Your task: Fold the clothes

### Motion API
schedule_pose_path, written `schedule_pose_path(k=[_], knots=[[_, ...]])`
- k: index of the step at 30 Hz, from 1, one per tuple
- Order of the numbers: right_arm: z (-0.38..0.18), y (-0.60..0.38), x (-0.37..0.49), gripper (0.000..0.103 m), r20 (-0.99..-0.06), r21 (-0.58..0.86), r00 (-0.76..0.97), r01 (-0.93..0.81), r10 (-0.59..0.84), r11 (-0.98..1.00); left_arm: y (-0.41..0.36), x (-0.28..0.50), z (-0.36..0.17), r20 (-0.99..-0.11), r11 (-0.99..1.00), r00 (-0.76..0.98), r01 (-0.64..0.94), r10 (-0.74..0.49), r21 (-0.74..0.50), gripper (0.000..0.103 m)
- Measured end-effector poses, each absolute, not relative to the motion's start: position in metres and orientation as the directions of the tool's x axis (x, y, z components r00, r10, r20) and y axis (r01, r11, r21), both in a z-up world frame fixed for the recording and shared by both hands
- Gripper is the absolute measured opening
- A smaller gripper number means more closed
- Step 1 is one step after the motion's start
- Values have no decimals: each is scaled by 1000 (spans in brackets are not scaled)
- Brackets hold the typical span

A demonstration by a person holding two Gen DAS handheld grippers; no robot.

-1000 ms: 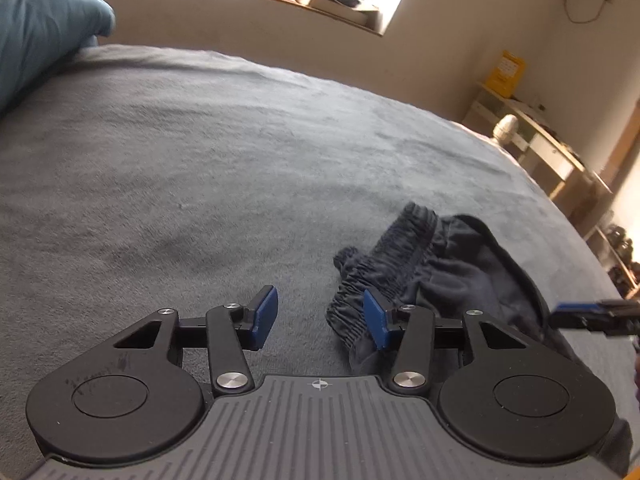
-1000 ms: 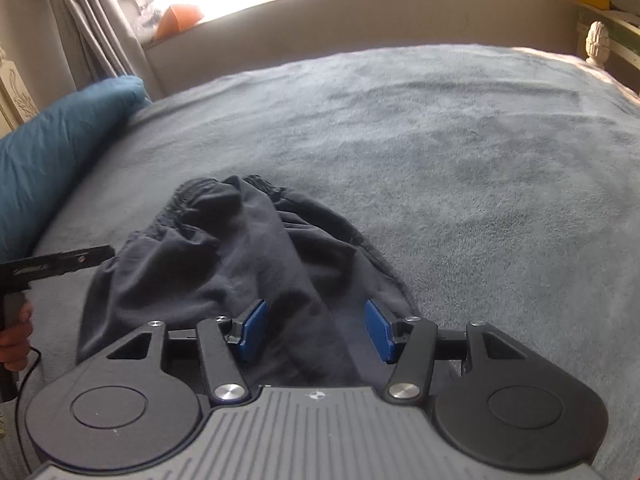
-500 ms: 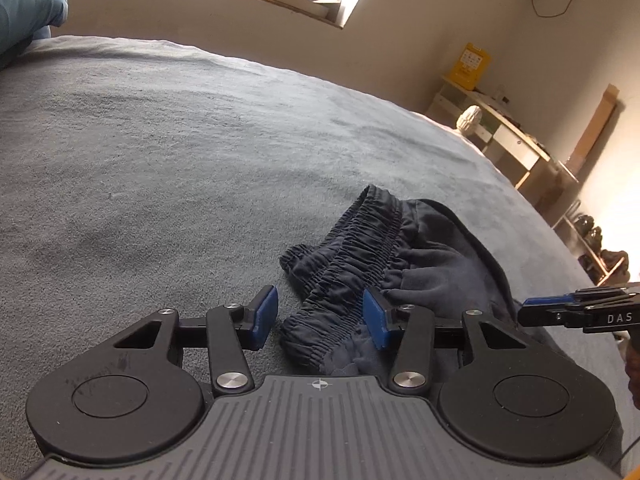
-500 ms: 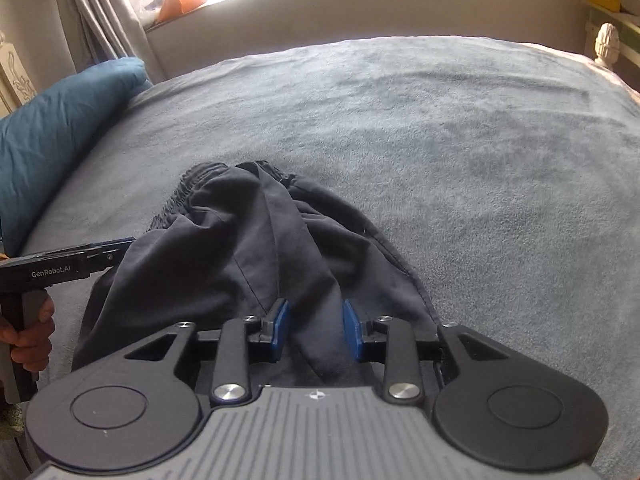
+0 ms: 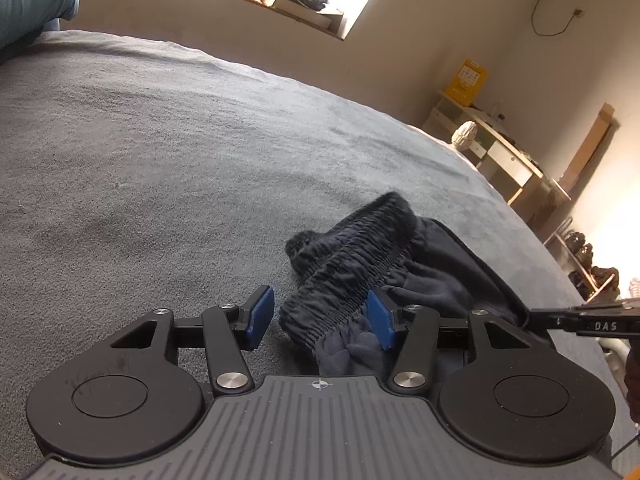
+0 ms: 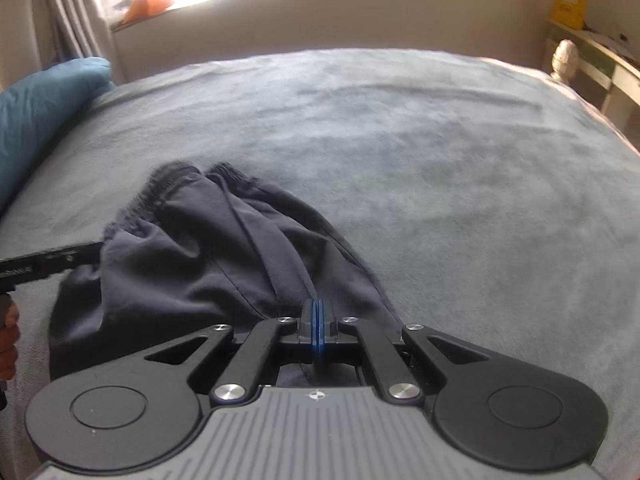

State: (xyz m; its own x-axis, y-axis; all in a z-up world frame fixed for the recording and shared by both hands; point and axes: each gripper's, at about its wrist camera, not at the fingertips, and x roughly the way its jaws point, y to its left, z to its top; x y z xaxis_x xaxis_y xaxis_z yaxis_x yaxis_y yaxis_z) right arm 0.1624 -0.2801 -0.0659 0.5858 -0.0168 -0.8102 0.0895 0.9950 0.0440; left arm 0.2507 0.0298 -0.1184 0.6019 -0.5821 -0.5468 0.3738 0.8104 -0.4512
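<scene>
Now pinching shut on the hem end of the dark shorts point(image 6: 208, 264), the right tool point(image 6: 318, 326), having closed from wide half a second ago. Lying crumpled on the grey bed point(image 6: 440, 168), those shorts, waistband point(image 5: 352, 260) toward the window. Hanging wide open around the waistband corner, the left tool point(image 5: 320, 316), not yet gripping. Probably needing that second grip before lifting and spreading flat.

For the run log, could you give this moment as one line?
left gripper: open at waistband | right gripper: shut on shorts | bed
</scene>
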Motion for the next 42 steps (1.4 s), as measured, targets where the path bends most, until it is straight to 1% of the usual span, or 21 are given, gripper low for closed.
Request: schedule_pose_path(k=[2,5,6,8,9,10,12,16,22,25,26,28,29,30,32,34,36,38,39,40,42], knots=[[-70,-285,164,1,-827,45,562,111,-25,993,29,250,-118,-543,810,605,377,-582,-448,52],[-55,-286,167,4,-797,55,602,150,-47,987,32,249,-118,-538,811,612,373,-580,-449,52],[-47,-286,169,7,-777,75,628,148,-35,986,32,249,-118,-536,812,615,372,-579,-450,51],[-31,-279,177,22,-740,109,672,114,4,988,34,248,-118,-533,813,619,370,-577,-450,50],[-25,-272,184,38,-727,117,686,78,31,990,34,248,-118,-531,813,622,368,-576,-451,50],[-20,-265,191,47,-713,124,699,43,59,991,35,247,-118,-531,816,625,364,-572,-450,48],[-8,-251,205,47,-683,136,721,-28,115,990,35,246,-117,-532,817,628,358,-568,-451,45],[-11,-216,257,49,-723,157,663,-114,193,981,41,239,-115,-535,825,636,342,-556,-450,43],[-49,-211,328,49,-801,293,542,-17,255,956,45,231,-118,-560,842,632,345,-535,-415,43],[-62,-213,339,49,-816,350,494,6,301,937,44,228,-121,-569,840,619,361,-541,-404,42],[-64,-210,340,48,-823,354,470,-15,319,935,43,227,-123,-571,838,615,365,-543,-404,42],[-69,-202,340,34,-846,349,408,-63,344,935,42,224,-126,-571,835,611,373,-548,-404,42],[-71,-197,338,30,-861,342,371,-87,349,936,42,223,-127,-569,834,611,377,-551,-403,42],[-73,-192,336,27,-874,336,333,-112,354,935,41,221,-129,-566,833,611,381,-553,-401,42],[-70,-184,332,27,-895,299,297,-155,333,942,43,219,-130,-556,826,612,388,-562,-408,42],[-61,-178,331,28,-907,259,288,-189,306,947,46,217,-130,-546,817,610,385,-574,-429,42],[-39,-174,336,30,-894,209,353,-214,275,954,52,216,-130,-527,798,604,385,-597,-463,42],[-23,-164,344,36,-881,171,392,-256,264,951,55,215,-130,-512,782,597,390,-617,-487,42],[-19,-155,350,45,-879,162,392,-289,271,944,55,214,-130,-509,779,597,391,-620,-490,41],[-15,-147,356,48,-877,153,392,-321,278,935,55,215,-130,-505,777,598,394,-622,-491,40],[-26,-122,373,48,-908,143,312,-396,280,907,56,215,-131,-497,774,601,399,-626,-492,37]])
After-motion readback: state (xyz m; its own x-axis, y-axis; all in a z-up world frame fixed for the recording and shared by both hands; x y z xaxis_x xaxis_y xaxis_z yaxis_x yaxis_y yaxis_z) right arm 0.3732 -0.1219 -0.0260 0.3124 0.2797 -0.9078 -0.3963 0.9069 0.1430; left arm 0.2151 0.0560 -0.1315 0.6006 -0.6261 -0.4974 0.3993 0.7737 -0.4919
